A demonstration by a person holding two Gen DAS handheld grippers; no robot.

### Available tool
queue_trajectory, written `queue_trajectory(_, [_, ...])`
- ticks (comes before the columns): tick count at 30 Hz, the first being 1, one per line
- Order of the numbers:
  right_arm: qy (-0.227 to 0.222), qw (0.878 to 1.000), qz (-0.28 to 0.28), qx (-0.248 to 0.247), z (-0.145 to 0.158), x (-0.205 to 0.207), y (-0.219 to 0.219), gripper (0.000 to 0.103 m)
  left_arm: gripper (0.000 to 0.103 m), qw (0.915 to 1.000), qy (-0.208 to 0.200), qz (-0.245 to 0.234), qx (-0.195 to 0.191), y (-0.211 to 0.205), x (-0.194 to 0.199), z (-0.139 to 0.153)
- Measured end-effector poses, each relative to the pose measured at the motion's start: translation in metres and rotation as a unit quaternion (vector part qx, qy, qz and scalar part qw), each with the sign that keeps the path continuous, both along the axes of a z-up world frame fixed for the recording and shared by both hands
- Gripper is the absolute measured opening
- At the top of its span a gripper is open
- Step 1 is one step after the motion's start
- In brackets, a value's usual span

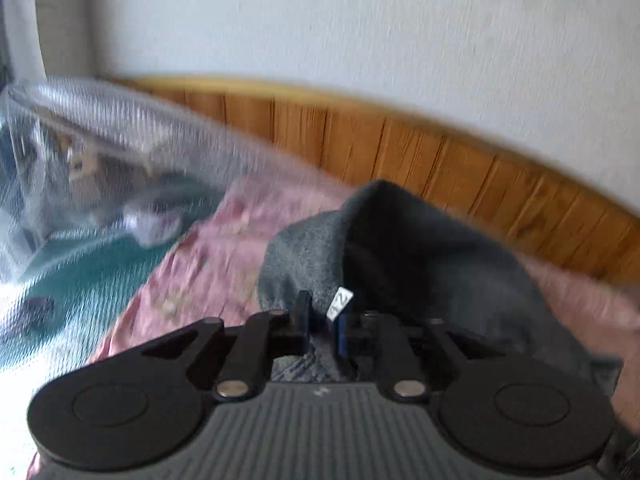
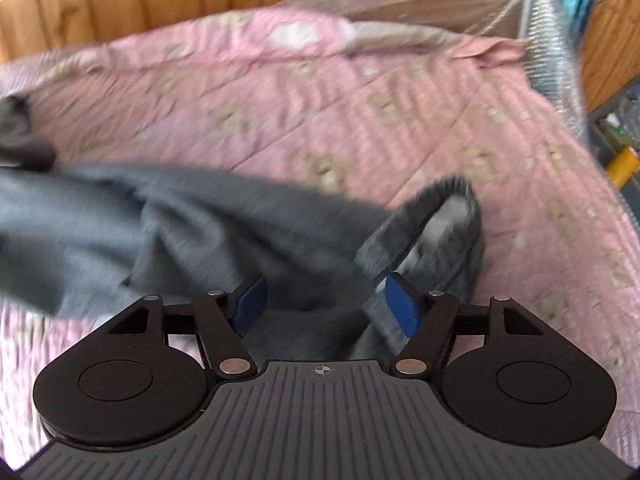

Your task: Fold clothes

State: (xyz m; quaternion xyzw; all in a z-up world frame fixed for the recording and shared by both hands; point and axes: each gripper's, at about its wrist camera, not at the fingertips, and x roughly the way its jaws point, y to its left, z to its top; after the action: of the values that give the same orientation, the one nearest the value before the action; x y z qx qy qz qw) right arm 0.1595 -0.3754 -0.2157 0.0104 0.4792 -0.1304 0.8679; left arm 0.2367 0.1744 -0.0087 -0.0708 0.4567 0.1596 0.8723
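Observation:
A dark grey garment [image 1: 400, 248] with a small white size tag [image 1: 340, 302] rises in front of my left gripper [image 1: 322, 316], whose jaws are shut on its fabric and hold it above the pink bed cover [image 1: 200, 264]. In the right wrist view the same grey garment [image 2: 180, 220] stretches from the left across the pink cover [image 2: 320, 100]. My right gripper [image 2: 326, 300] has its blue-padded jaws wide apart, with grey cloth and a ribbed hem [image 2: 432, 220] lying between and over them. Both views are motion-blurred.
A wooden panelled wall [image 1: 440, 152] runs behind the bed. White mesh netting [image 1: 100, 128] hangs at the left, and also at the bed's far right corner [image 2: 552, 40]. Shelves with small items [image 2: 620, 132] stand at the right edge.

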Motion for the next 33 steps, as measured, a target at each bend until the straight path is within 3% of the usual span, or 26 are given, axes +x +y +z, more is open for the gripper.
queue_trajectory(1, [-0.001, 1.0, 0.009, 0.003, 0.0, -0.001, 0.006, 0.071, 0.018, 0.9994, 0.033, 0.009, 0.008, -0.001, -0.012, -0.027])
queue_trajectory(3, [-0.008, 0.999, 0.036, 0.005, 0.002, -0.001, 0.02, 0.077, 0.031, 0.9962, 0.078, 0.037, -0.006, 0.002, -0.043, -0.069])
queue_trajectory(6, [-0.023, 0.998, 0.067, -0.004, 0.009, 0.005, 0.037, 0.078, 0.05, 0.9913, 0.106, 0.069, -0.036, 0.003, -0.088, -0.101])
queue_trajectory(8, [-0.04, 0.996, 0.072, 0.028, 0.02, 0.019, 0.047, 0.078, 0.051, 0.9877, 0.12, 0.084, -0.056, 0.009, -0.114, -0.112])
queue_trajectory(13, [-0.075, 0.981, 0.15, 0.095, 0.044, 0.099, 0.115, 0.08, 0.054, 0.9816, 0.127, 0.116, -0.082, 0.017, -0.149, -0.112])
queue_trajectory(15, [-0.088, 0.97, 0.2, 0.108, 0.049, 0.137, 0.161, 0.087, 0.057, 0.9822, 0.118, 0.118, -0.086, 0.011, -0.157, -0.105])
queue_trajectory(22, [-0.033, 0.934, 0.338, 0.113, 0.011, 0.222, 0.32, 0.091, 0.063, 0.984, 0.106, 0.113, -0.088, -0.011, -0.175, -0.091])
queue_trajectory(23, [-0.02, 0.931, 0.351, 0.101, 0.001, 0.224, 0.334, 0.087, 0.064, 0.984, 0.107, 0.113, -0.087, -0.014, -0.177, -0.091])
queue_trajectory(25, [0.002, 0.928, 0.364, 0.078, -0.015, 0.228, 0.352, 0.055, 0.064, 0.9837, 0.11, 0.114, -0.086, -0.016, -0.182, -0.093])
queue_trajectory(26, [0.008, 0.931, 0.358, 0.069, -0.02, 0.229, 0.351, 0.022, 0.065, 0.9831, 0.11, 0.116, -0.089, -0.015, -0.184, -0.095])
queue_trajectory(27, [-0.003, 0.942, 0.329, 0.071, -0.015, 0.22, 0.331, 0.006, 0.065, 0.9825, 0.111, 0.119, -0.092, -0.015, -0.186, -0.097])
queue_trajectory(30, [-0.07, 0.973, 0.198, 0.099, 0.017, 0.176, 0.239, 0.004, 0.065, 0.9816, 0.108, 0.12, -0.102, -0.01, -0.187, -0.103])
queue_trajectory(33, [-0.134, 0.981, 0.062, 0.124, 0.049, 0.131, 0.148, 0.004, 0.065, 0.9824, 0.102, 0.105, -0.117, -0.005, -0.171, -0.11])
